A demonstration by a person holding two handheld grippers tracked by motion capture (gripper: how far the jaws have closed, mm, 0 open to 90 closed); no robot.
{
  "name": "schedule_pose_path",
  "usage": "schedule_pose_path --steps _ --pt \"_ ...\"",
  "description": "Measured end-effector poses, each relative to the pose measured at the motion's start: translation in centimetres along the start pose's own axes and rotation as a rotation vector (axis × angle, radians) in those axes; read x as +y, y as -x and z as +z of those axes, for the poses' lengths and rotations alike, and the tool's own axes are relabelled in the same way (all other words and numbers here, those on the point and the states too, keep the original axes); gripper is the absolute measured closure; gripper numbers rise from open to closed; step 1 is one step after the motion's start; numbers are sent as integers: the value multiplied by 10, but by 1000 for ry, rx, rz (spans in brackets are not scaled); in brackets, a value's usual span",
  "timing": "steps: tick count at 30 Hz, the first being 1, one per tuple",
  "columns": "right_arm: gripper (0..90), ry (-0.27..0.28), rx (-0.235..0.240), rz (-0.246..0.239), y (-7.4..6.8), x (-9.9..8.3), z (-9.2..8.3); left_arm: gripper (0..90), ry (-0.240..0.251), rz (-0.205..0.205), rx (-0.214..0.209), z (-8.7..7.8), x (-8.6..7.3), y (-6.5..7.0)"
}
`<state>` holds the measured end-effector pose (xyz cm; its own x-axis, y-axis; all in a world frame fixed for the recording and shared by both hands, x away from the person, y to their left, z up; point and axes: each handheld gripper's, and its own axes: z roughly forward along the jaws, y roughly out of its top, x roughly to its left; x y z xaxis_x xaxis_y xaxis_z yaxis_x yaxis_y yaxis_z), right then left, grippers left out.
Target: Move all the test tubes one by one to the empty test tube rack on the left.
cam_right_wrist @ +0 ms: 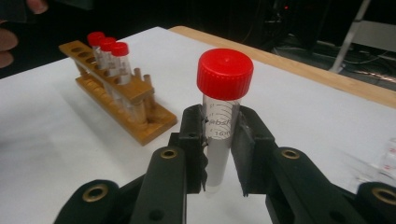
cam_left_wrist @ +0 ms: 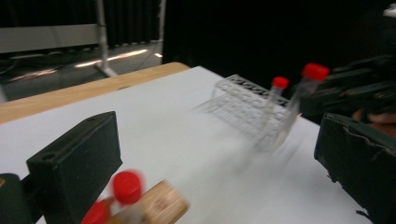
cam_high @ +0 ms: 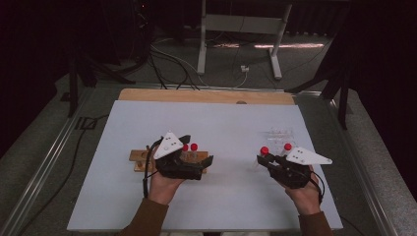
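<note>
One red-capped tube (cam_right_wrist: 219,126) upright, clamped between right gripper (cam_right_wrist: 219,149) pads (left gripper (cam_left_wrist: 210,154) open, near wooden rack (cam_right_wrist: 119,105)).

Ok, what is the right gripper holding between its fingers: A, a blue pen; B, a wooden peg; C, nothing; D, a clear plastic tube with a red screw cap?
D: in the right gripper view, the right gripper has its fingers pressed on a clear plastic tube with a red screw cap, held upright.
</note>
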<state>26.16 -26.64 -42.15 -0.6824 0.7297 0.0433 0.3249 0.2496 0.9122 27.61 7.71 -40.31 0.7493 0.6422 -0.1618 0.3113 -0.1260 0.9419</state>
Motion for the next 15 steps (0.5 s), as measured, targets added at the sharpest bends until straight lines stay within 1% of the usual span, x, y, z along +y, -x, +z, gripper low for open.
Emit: schedule_pose_path --steps 4,6,9,13,15 --pt "745 -11 24 -3 -6 0 5 12 -5 0 -37 14 2 8" --pt "745 -19 34 -6 -9 0 8 12 -15 8 -48 19 3 13" --pt "745 -27 42 -10 -12 0 11 12 -29 15 -73 28 4 20" --pt "745 -39 53 -11 -16 -1 16 12 -45 24 -95 40 4 29" --pt "745 -46 58 -14 -19 -2 19 19 -44 23 -107 46 3 33"
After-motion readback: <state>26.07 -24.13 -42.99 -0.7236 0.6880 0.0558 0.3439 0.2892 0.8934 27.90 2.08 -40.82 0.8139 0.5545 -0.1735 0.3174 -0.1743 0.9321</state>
